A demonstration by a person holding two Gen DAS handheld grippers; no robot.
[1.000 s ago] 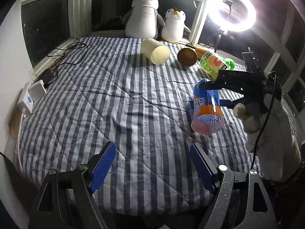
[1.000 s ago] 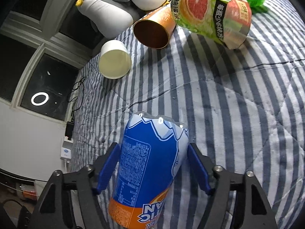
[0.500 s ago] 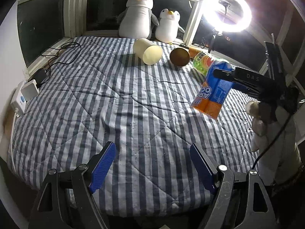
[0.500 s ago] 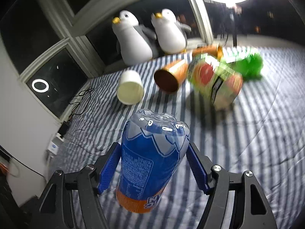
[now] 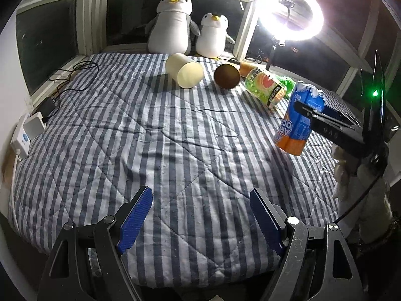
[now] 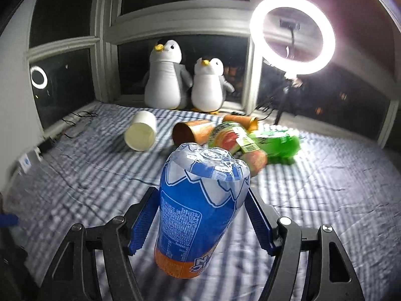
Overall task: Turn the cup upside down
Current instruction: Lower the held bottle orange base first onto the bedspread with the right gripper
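The cup is a blue and orange cut drink bottle. My right gripper is shut on its middle and holds it in the air over the striped bed cover, clear closed base up, orange end down, slightly tilted. In the left wrist view the cup hangs at the right, with the right gripper across it and a gloved hand behind. My left gripper is open over the bed's near edge, nothing between its fingers.
Lying on their sides at the back are a cream cup, a brown cup and a green grapefruit-label cup. Two plush penguins sit on the sill. A ring light glares at the right. A power strip and cables lie at the left.
The right gripper carried the cup to the right and farther back, turning it so its base points up. Its camera swung from looking down to facing the window. The left gripper stayed open.
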